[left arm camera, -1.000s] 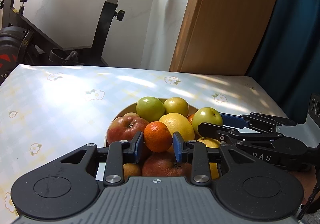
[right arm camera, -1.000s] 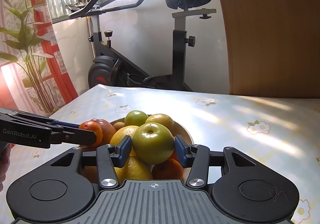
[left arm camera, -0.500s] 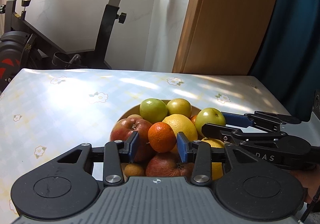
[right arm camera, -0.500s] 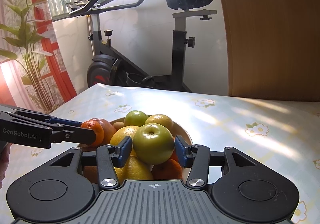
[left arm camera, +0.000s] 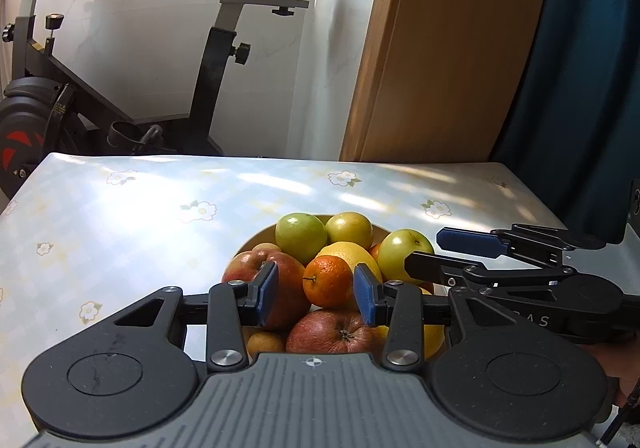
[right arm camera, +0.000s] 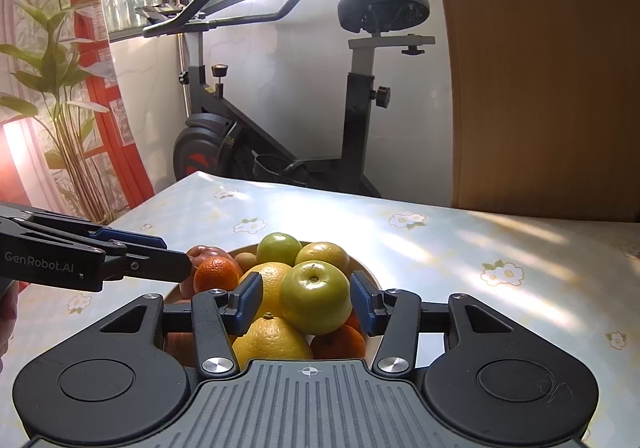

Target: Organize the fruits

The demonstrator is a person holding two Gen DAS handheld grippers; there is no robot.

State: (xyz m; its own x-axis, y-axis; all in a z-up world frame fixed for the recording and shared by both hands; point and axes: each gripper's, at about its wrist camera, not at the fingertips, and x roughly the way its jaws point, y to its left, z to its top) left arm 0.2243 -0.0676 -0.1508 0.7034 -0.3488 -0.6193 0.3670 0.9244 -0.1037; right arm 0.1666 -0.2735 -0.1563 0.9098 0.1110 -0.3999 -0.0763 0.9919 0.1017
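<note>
atop bowl [left arm camera: 256, 244], 3 green apples [left arm camera: 301, 238], 2 red apples [left arm camera: 280, 280]

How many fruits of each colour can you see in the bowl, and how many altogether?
Green fruits: 3
Yellow fruits: 2
Orange fruits: 2
Red fruits: 2
Tan fruits: 2
Total: 11 visible; more may lie hidden.

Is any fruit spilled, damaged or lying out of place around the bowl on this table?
Nothing stands out. All the fruit sits heaped inside the pale round bowl; none lies on the flowered tablecloth. The small orange mandarin and the green apple sit on top, each between blue gripper pads, and look undamaged.
</note>
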